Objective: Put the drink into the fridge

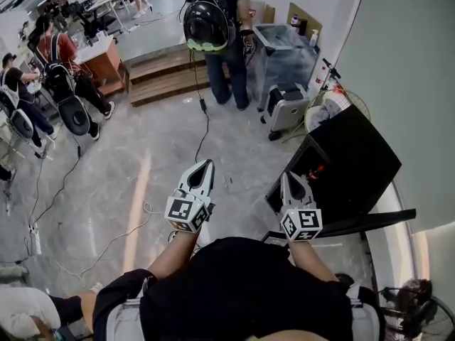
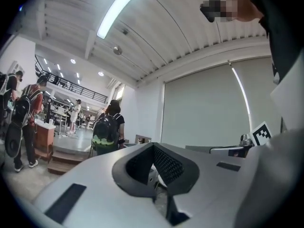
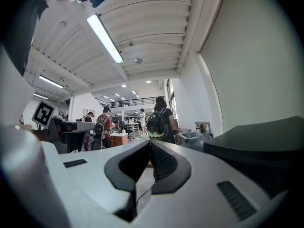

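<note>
My left gripper [image 1: 205,164] is held out at waist height over the grey floor, jaws pressed together with nothing between them; in the left gripper view its tips [image 2: 153,147] meet. My right gripper [image 1: 290,178] is shut and empty too, its tips [image 3: 150,142] touching. It hovers just left of a low black fridge [image 1: 352,163], which also fills the right edge of the right gripper view as a black fridge [image 3: 266,141]. A small red spot [image 1: 317,170] shows on the fridge's left face. No drink is in either gripper, and I see none near them.
A person with a black backpack [image 1: 212,21] stands ahead beside a clear plastic bin [image 1: 284,52]. A grey case [image 1: 288,106] sits on the floor behind the fridge. Cables [image 1: 202,123] trail across the floor. Several seated people [image 1: 60,77] are at the left, past wooden steps [image 1: 167,77].
</note>
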Available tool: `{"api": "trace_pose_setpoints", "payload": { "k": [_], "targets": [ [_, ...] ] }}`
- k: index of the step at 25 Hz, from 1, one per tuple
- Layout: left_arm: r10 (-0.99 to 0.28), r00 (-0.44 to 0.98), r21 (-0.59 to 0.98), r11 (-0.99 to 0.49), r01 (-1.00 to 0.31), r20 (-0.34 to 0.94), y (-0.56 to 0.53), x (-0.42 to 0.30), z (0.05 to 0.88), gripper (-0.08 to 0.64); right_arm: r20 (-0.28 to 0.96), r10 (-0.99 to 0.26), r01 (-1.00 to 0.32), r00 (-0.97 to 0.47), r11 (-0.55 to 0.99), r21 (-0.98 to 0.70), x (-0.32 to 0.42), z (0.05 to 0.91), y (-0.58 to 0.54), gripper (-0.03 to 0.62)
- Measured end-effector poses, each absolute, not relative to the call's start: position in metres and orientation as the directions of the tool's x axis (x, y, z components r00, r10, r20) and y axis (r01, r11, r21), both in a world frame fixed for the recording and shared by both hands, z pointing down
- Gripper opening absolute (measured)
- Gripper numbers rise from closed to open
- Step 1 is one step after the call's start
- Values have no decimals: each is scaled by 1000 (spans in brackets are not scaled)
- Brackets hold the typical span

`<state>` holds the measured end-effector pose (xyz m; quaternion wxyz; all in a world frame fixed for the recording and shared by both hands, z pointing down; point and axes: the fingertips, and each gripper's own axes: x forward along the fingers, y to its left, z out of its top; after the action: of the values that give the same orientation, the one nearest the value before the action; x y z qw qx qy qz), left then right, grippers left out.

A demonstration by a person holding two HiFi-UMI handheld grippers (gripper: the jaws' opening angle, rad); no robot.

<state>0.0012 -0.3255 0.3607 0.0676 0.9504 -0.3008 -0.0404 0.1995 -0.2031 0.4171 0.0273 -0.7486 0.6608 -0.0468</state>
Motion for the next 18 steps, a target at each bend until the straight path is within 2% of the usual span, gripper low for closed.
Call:
{"api": "trace_pose_setpoints", "payload": {
  "k": [4,18],
  "targets": [
    [-575,818,186,-802,-568,20,-326,-5,381,14,52,-994,-986,94,-100,-130,192,429,-203,20],
    [-446,895,229,-872,-433,-6,-314,13,394,15,60,-997,-987,45,-53,-149,190,431,-219,20]
  ]
}}
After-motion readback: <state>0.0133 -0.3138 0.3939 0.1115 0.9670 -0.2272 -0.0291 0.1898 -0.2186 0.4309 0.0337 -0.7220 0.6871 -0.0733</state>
